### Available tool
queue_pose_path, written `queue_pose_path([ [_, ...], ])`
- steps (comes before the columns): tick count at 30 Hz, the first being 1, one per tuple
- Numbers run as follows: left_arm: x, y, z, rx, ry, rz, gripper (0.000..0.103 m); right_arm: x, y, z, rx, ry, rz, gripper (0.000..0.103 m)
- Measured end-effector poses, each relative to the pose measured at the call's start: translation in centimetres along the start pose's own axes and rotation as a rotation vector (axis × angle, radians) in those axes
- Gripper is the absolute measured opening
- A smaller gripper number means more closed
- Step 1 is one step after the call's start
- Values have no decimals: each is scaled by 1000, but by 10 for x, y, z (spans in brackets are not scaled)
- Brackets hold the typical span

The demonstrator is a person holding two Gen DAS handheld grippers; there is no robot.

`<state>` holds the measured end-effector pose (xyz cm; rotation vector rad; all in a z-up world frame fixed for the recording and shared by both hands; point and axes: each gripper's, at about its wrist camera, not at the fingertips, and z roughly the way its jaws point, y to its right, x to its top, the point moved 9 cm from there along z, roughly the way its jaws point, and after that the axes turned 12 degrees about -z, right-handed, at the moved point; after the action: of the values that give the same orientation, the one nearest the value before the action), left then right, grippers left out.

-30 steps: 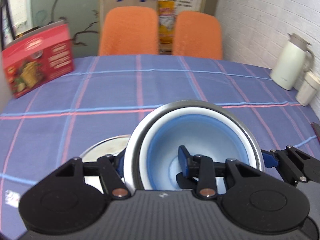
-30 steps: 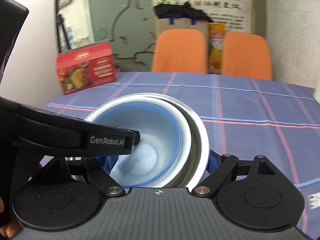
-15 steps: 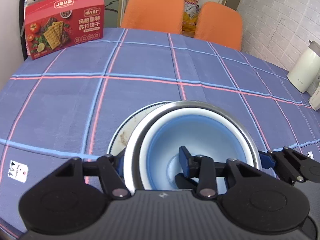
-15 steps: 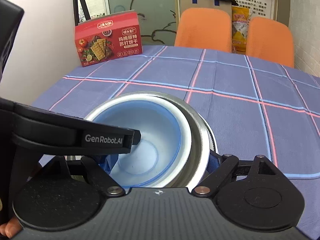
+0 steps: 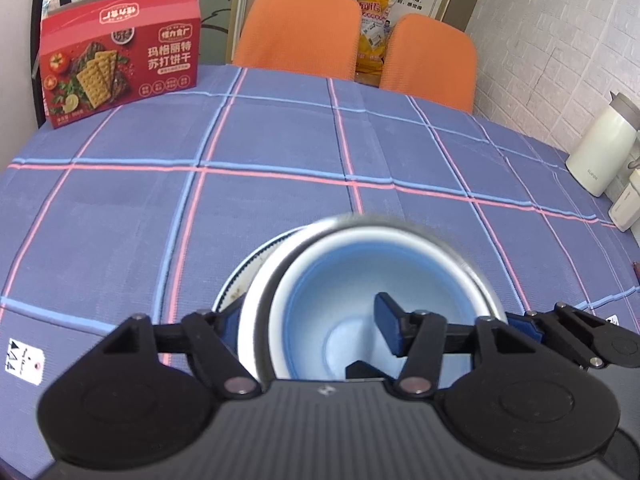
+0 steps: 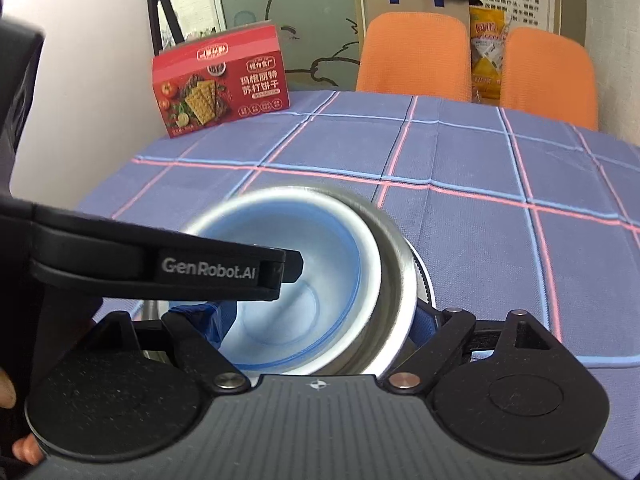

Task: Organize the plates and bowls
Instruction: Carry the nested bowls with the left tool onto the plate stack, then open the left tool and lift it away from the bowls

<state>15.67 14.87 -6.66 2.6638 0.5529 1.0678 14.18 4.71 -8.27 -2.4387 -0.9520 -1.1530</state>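
The outer bowl looks like brushed, shiny metal, and the blue bowl nested inside it is smooth glossy plastic. Under them the tablecloth is matt woven cloth. The cracker box behind is glossy cardboard.

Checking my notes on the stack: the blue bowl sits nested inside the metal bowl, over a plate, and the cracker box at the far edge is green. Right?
Not quite: the cracker box is red, as both wrist views show. The rest stands: the blue bowl sits nested inside the metal bowl, over a plate.
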Motion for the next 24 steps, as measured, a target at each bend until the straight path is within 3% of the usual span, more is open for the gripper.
queue_pose_path([
  [2, 5, 2, -7, 1, 33, 11, 64, 3, 6, -8, -4, 27, 22, 74],
  [4, 10, 6, -15, 3, 73, 22, 75, 6, 12, -16, -30, 53, 31, 74],
  [14, 18, 25, -48, 0, 167, 37, 75, 9, 55, -57, -137, 161, 137, 74],
  [24, -24, 49, -92, -58, 267, 25, 76, -31, 74, -118, -231, 291, 253, 74],
])
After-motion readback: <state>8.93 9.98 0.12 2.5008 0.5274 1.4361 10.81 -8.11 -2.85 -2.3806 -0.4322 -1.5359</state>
